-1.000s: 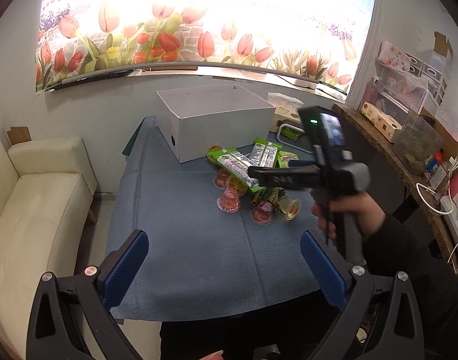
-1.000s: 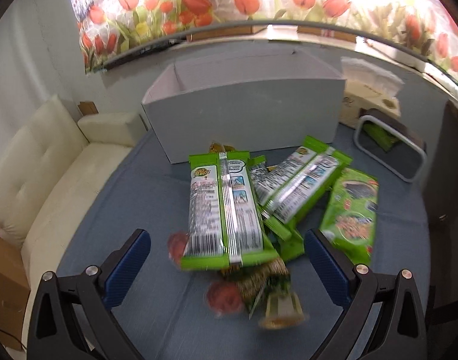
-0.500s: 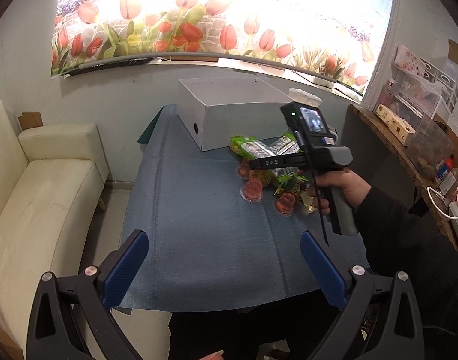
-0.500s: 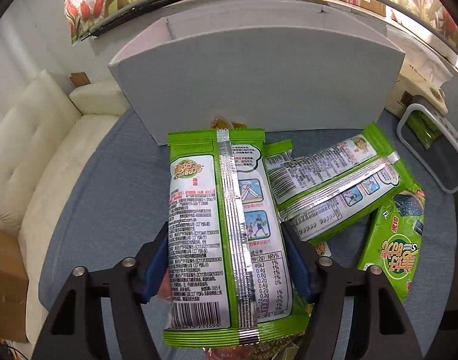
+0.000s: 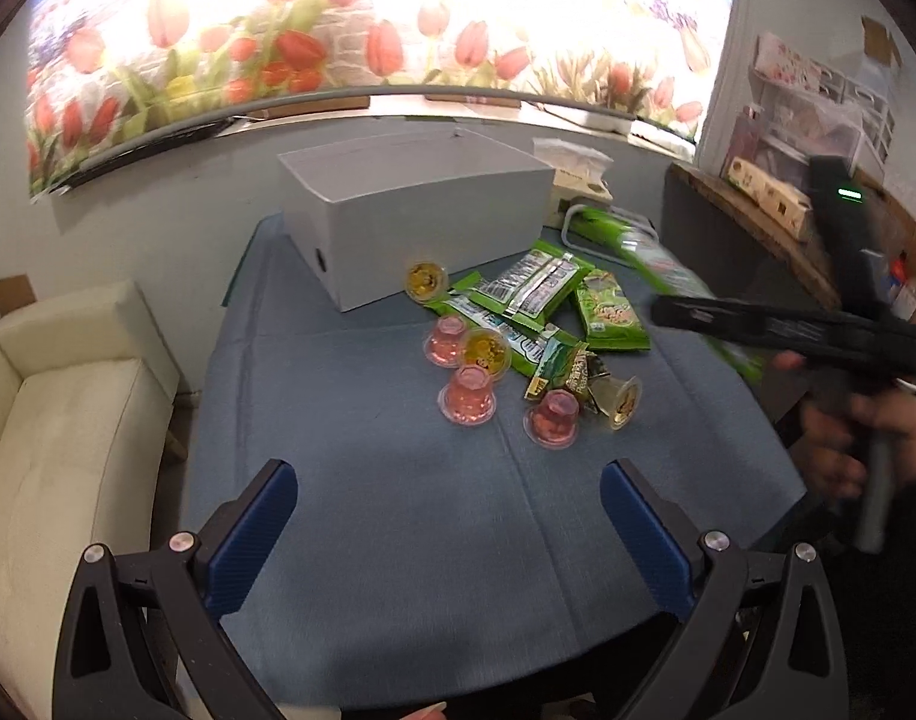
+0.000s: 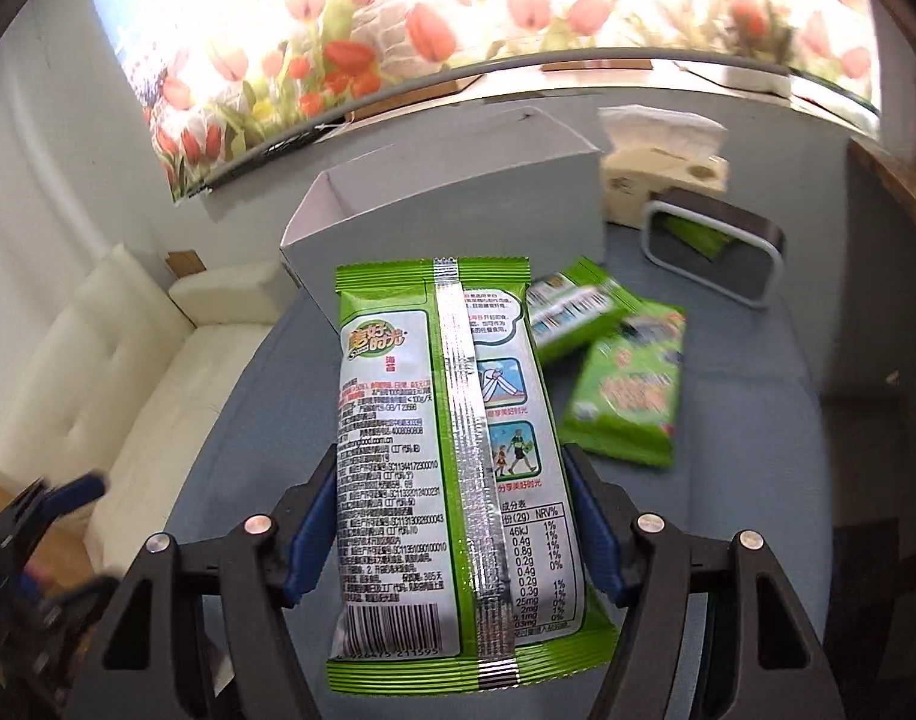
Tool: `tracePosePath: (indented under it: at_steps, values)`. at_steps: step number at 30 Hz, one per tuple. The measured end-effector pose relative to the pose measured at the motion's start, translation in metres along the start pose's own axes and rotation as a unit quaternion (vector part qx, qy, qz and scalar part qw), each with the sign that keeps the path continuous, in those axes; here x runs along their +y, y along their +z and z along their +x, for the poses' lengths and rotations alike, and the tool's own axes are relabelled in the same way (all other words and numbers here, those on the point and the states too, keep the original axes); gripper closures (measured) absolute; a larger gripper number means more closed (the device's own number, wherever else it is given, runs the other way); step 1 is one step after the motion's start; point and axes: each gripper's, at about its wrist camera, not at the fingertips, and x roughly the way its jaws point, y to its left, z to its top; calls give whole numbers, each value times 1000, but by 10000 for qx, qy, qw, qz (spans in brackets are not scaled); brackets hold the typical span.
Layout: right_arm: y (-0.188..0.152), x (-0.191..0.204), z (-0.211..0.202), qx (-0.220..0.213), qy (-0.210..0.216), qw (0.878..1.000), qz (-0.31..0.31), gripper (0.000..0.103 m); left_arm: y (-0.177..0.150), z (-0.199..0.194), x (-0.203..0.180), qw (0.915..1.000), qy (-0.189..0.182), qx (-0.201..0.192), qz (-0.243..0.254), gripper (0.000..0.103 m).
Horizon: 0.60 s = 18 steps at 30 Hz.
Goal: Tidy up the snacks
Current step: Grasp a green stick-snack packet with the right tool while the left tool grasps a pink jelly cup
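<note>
My right gripper (image 6: 452,528) is shut on a green and silver snack packet (image 6: 452,456), held up off the blue tablecloth (image 6: 746,420) in front of the open white box (image 6: 458,204). In the left wrist view the packet (image 5: 662,270) is a blur at the right, above the pile. My left gripper (image 5: 449,498) is open over bare cloth, short of the pile. The pile holds green packets (image 5: 530,288), pink jelly cups (image 5: 467,396) and yellow jelly cups (image 5: 488,351), in front of the white box (image 5: 422,240).
A cream sofa (image 5: 68,420) stands left of the table. Behind the box are a tissue box (image 6: 662,168) and a black white-rimmed basket (image 6: 716,252) with a green packet inside. A cluttered wooden shelf (image 5: 758,210) runs along the right. A person's hand (image 5: 860,438) grips the right gripper's handle.
The right gripper closed on the top green packet and lifted it off the pile, swinging rightward. The left gripper came lower and nearer the snacks.
</note>
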Motion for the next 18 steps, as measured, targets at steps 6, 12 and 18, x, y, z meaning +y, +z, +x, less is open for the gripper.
tracePosePath:
  at_steps: [6,12,18]
  values:
    - [-53,-15,-48,-138,-224,9990,364,30,13,81,-7,9991,16,373,210,0]
    - [-97,-12,-81,-330,-264,9977,536,30,24,141,-4,9973,47,718,173,1]
    - [-112,-8,-101,-421,-312,9975,472,30,28,172,0,9951,194,928,293,35]
